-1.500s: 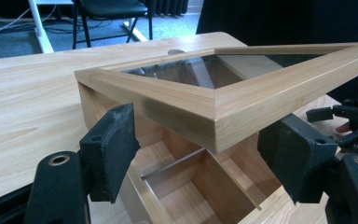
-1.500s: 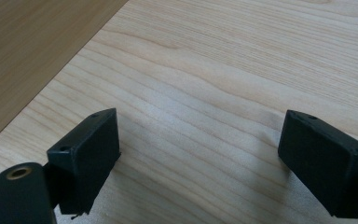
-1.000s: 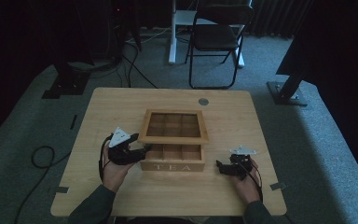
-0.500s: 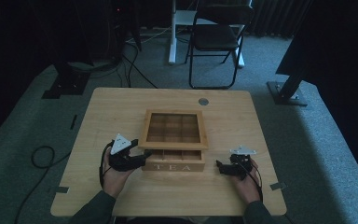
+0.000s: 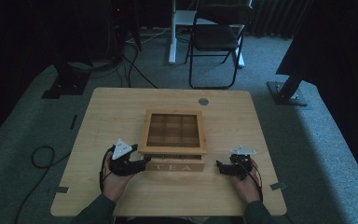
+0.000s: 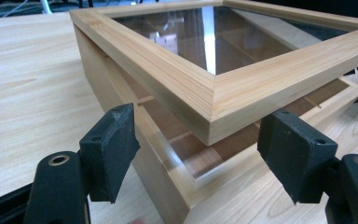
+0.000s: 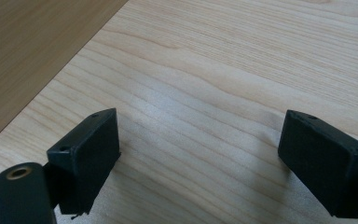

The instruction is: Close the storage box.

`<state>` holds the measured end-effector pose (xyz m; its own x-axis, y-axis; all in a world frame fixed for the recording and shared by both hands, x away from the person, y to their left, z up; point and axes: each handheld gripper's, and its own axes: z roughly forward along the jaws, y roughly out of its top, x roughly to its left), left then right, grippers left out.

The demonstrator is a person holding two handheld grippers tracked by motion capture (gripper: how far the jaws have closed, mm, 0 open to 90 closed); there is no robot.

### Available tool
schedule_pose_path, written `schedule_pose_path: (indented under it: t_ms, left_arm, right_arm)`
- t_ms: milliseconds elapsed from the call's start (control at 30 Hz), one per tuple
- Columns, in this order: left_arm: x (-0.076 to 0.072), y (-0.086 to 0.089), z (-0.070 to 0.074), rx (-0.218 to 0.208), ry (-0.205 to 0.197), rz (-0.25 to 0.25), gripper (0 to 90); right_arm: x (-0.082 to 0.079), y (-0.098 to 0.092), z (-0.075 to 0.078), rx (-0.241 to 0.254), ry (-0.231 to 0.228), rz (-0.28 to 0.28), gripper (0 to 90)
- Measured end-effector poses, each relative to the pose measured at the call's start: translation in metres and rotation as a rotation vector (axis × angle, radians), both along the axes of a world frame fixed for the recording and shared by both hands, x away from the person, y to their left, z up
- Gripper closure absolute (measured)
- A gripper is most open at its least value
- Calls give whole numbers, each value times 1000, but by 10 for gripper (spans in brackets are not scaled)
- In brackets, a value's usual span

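- High view: wooden tea box (image 5: pixel 172 140) mid-table, near the front edge, front face lettered "TEA"
- glass-paned lid (image 6: pixel 223 70) lifted off the base at the corner, tilted
- left gripper (image 5: pixel 137 166) at box's front-left corner, jaws apart, straddling that corner
- right gripper (image 5: pixel 220 167) just right of box, jaws apart over bare table (image 7: pixel 242 70)

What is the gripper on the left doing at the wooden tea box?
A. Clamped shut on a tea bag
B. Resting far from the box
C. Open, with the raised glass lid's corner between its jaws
C: the left gripper stands open, its jaws either side of the lid corner, which sits lifted above the box.
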<state>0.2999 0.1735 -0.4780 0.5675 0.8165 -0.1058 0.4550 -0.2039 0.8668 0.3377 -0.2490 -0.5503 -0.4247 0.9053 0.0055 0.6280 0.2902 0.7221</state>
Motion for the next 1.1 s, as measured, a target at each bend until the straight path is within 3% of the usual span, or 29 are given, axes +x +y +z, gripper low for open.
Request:
schedule_pose_path:
  t_ms: [867, 933, 1000, 1100]
  left_arm:
    - [-7, 2, -10, 56, 33, -11, 312]
    - [-8, 3, -10, 37, 31, -18, 310]
    - [-8, 8, -6, -15, 20, -10, 311]
    - [-7, 17, -5, -34, 21, 18, 311]
  right_arm:
    - [0, 0, 0, 0, 0, 0, 122]
    - [0, 0, 0, 1, 0, 0, 122]
    - [0, 0, 0, 0, 0, 0, 122]
    - [0, 0, 0, 0, -1, 3, 122]
